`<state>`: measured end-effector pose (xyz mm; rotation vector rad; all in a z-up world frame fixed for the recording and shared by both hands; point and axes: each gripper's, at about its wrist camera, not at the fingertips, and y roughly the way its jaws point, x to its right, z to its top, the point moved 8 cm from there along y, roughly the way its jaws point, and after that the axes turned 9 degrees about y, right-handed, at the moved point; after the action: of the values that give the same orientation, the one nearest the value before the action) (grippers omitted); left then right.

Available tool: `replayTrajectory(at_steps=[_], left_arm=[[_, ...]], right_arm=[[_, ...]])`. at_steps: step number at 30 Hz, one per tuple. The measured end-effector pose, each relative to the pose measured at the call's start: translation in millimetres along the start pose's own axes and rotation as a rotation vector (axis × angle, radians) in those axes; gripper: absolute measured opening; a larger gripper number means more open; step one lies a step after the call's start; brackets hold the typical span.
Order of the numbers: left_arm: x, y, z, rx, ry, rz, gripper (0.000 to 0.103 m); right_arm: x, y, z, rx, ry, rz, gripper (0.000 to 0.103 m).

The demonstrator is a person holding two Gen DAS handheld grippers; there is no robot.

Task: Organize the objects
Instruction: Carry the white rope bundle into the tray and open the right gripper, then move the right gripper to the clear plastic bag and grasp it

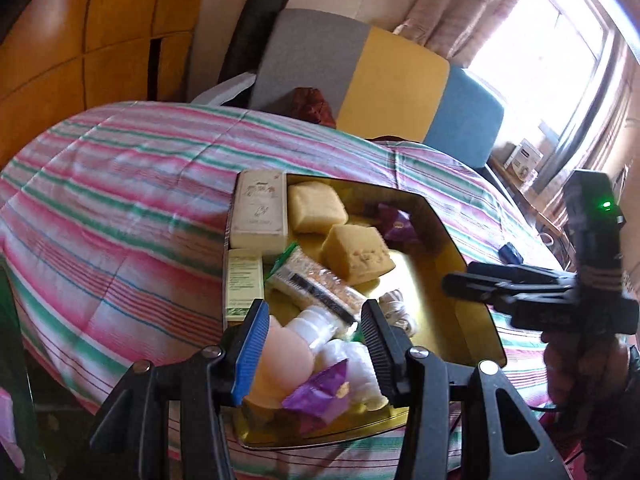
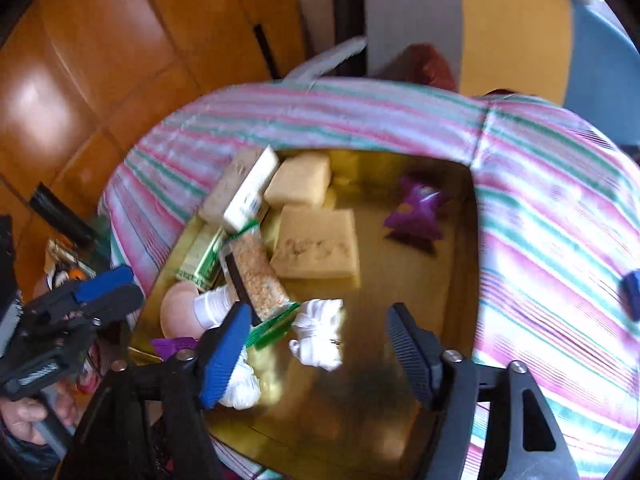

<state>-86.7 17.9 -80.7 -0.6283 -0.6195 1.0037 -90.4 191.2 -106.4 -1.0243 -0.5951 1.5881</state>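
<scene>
- The gold tray [image 2: 400, 420] sits on the striped bedspread [image 1: 120, 184], and nearly all the things you are sorting lie inside it.
- Along its left wall stand a cream box [image 1: 260, 212] and, nearer you, a green-printed box [image 1: 244, 284]; beside them lie two yellow sponges [image 1: 358, 254] and a long snack packet [image 1: 316, 284] with a green end.
- A purple wrapper [image 2: 416, 212] lies alone towards the far right of the tray floor, well apart from the rest.
- A knotted white cloth [image 2: 320, 332] lies on the bare gold floor near the middle.
- Your right gripper [image 2: 320, 360] stands wide open above that cloth; neither pad touches it, and nothing is held.
- Your left gripper [image 1: 316, 344] is partly closed over the near corner, with a peach round thing [image 1: 280, 360], a white bottle [image 1: 316, 322] and a second purple wrapper [image 1: 320, 392] in the gap between its pads. You cannot tell whether the pads press on any of them.
- A small blue object [image 2: 632, 292] rests on the bedspread, outside the tray to the right.
</scene>
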Motion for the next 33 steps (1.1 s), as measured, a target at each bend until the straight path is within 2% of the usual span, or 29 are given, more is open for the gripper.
replayTrajectory(at_steps=[5,10,19,22,27,31,33], left_arm=[[23.0,-1.4,5.7,0.002,0.062,-0.011,0.048],[50.3,-0.6,9.4,-0.004,0.127,-0.035,0.048],[103.4,11.9,13.8,-0.042,0.235,-0.087,0.048],[123.1,13.3,13.7,-0.045,0.273,-0.113,0.048],[149.5,19.4,10.2,-0.069,0.32,-0.157,0.048],[164.5,28.2,5.3,-0.099,0.341,-0.18,0.048],[171.7,31.1,4.2,-0.11,0.349,-0.194,0.048]], right_arm=[[32.4,-39.8,0.9,0.087,0.051,-0.045,0.08],[96.2,-67.6,-3.1,0.127,0.157,-0.13,0.081],[225.2,-114.6,-25.2,0.202,0.422,-0.282,0.081],[271.8,-129.7,-36.5,0.205,0.514,-0.359,0.081],[353.5,-150.9,-58.1,0.21,0.719,-0.434,0.081],[401.0,-162.6,-70.9,0.219,0.857,-0.454,0.081],[416.0,-164.5,-70.0,0.224,0.887,-0.454,0.081]])
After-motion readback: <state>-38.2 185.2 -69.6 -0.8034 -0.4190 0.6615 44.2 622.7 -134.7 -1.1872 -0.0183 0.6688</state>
